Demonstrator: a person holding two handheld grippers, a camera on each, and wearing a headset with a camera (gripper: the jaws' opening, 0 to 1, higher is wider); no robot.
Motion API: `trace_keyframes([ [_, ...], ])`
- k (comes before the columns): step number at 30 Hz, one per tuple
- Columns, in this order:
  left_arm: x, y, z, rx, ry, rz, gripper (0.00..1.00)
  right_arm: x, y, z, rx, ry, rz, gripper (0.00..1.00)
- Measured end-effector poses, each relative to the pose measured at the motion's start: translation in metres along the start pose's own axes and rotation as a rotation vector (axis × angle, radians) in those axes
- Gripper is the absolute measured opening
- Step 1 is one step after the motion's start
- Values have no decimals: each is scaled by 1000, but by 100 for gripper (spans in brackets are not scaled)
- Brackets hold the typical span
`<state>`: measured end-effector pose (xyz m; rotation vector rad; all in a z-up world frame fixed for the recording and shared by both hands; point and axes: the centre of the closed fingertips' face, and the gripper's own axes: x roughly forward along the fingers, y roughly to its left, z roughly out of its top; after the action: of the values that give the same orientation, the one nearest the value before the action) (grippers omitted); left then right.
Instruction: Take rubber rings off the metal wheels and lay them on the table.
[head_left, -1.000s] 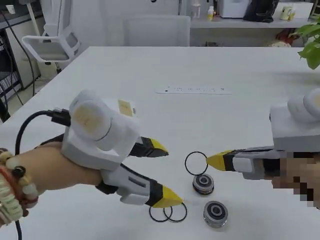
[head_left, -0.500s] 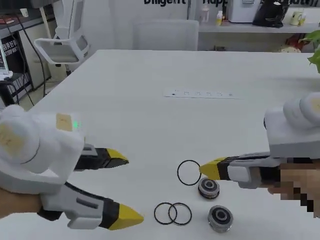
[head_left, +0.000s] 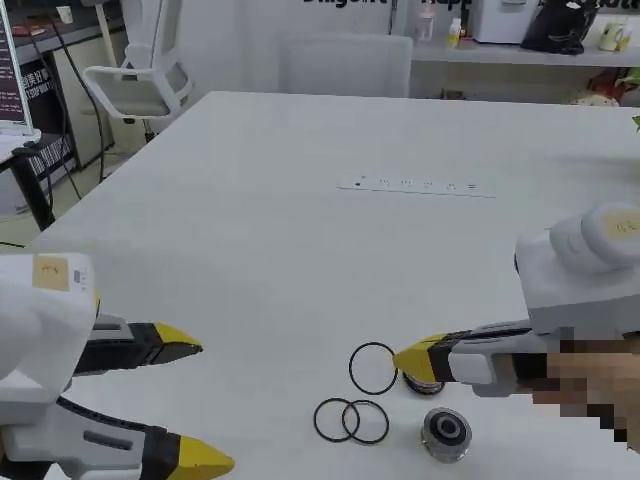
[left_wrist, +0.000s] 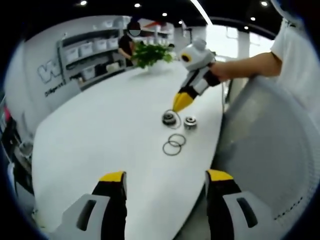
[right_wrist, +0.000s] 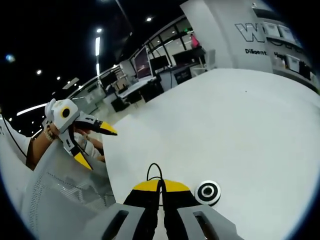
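Now my right gripper (head_left: 405, 357) is clamped shut on a ring (head_left: 373, 368), low over the table (head_left: 300, 230); I cannot tell whether the ring touches it. One wheel (head_left: 427, 384) sits partly hidden under that gripper's jaws, and a second wheel (head_left: 445, 432) stands nearer me. Two rings (head_left: 350, 420) lie overlapping on the table, just left of the second wheel. My left gripper (head_left: 197, 405) hangs well apart at the near left, jaws spread wide, holding nothing.

The counter (head_left: 300, 230) is a plain, pale grey-white. The rubber rings (head_left: 351, 420) on it are thin and black. The metal wheels (head_left: 445, 432) are silver with black centres. The left gripper (head_left: 205, 405) and the right gripper (head_left: 405, 358) both have white bodies and black jaws with yellow tips. At the far right, the plant (left_wrist: 152, 52) is green.
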<state>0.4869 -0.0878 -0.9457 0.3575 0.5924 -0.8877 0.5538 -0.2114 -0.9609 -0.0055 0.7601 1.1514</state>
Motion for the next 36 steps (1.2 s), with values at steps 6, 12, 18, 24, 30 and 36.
trace_keyframes([
  [6,3,-6,-4,-27,-12,2,65,5,-1,-10,-5,48,5,0],
  [12,8,-13,-14,-26,22,-14,65,7,-9,-25,8,103,-14,0],
  [18,8,-10,-11,-52,-1,-2,65,5,-20,-38,39,146,-54,0],
  [24,8,-9,-11,-66,-7,3,64,7,-28,-46,42,172,-84,0],
  [30,8,-8,-11,-77,-10,7,62,6,-34,-47,56,175,-108,0],
  [36,8,-7,-13,-87,-7,7,61,6,-35,-49,42,188,-119,3],
])
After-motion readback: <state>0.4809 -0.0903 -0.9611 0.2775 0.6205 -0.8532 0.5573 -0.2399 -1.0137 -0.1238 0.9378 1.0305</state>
